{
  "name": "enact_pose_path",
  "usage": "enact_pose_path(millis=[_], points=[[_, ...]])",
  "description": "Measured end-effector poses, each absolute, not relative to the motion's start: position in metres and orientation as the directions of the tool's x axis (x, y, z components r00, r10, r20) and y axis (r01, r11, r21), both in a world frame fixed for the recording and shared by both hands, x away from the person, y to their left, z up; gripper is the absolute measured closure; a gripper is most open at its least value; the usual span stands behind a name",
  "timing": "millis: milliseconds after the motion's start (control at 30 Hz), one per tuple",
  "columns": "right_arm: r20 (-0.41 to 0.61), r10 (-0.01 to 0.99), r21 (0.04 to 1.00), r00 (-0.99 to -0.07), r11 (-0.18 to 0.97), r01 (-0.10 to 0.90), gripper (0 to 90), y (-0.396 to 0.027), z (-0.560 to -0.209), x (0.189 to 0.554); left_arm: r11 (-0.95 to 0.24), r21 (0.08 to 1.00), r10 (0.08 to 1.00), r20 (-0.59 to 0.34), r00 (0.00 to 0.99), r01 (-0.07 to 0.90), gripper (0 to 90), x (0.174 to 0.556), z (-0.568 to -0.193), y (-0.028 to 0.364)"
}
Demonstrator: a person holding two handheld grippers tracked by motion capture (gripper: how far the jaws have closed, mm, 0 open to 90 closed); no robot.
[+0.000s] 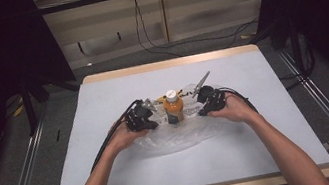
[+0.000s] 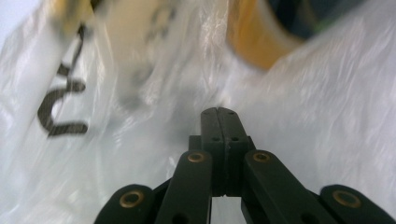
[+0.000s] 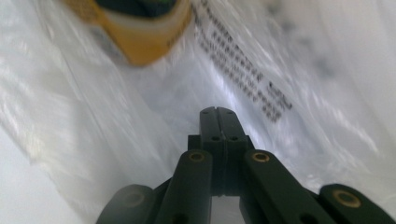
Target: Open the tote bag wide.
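Two closed black hand-held grippers (image 2: pixel 218 111) (image 3: pixel 218 110) against crinkled clear plastic bag (image 1: pixel 180 138)

There's an orange bottle (image 1: pixel 174 108) with a white cap and a dark label standing upright near the middle of the table, and it's sitting right at the far edge of a crinkly clear plastic bag (image 1: pixel 180 138) that's lying flat and spreading out toward the person. The bag is see-through with some black print on it, showing up close and blurry in both gripper views (image 2: pixel 93 140) (image 3: pixel 299 93). The bottle's orange body is peeking through the plastic there too (image 2: pixel 257 42) (image 3: pixel 144 35).
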State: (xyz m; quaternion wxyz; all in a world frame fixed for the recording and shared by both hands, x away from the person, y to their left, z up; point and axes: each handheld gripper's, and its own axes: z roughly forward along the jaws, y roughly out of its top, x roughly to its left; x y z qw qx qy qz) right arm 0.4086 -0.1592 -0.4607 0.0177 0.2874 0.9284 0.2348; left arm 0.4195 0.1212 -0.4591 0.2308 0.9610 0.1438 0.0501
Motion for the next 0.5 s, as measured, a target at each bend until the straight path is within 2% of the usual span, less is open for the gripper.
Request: enact_pose_path(millis=[167,267,500], points=[[0.106,0.540,0.411,-0.835,0.741,0.531,90.0,-0.173,-0.459,0.403,-0.879,0.405,0.297,0.057,0.953,0.249,90.0,0.418,-0.456,0.139],[0.111,0.542,0.414,-0.833,0.736,0.535,90.0,-0.189,-0.459,0.396,-0.861,0.414,0.341,0.039,0.939,0.296,90.0,0.419,-0.456,0.159],[0.098,0.530,0.425,-0.842,0.743,0.517,90.0,-0.199,-0.459,0.388,-0.861,0.406,0.355,0.045,0.934,0.307,90.0,0.416,-0.456,0.173]])
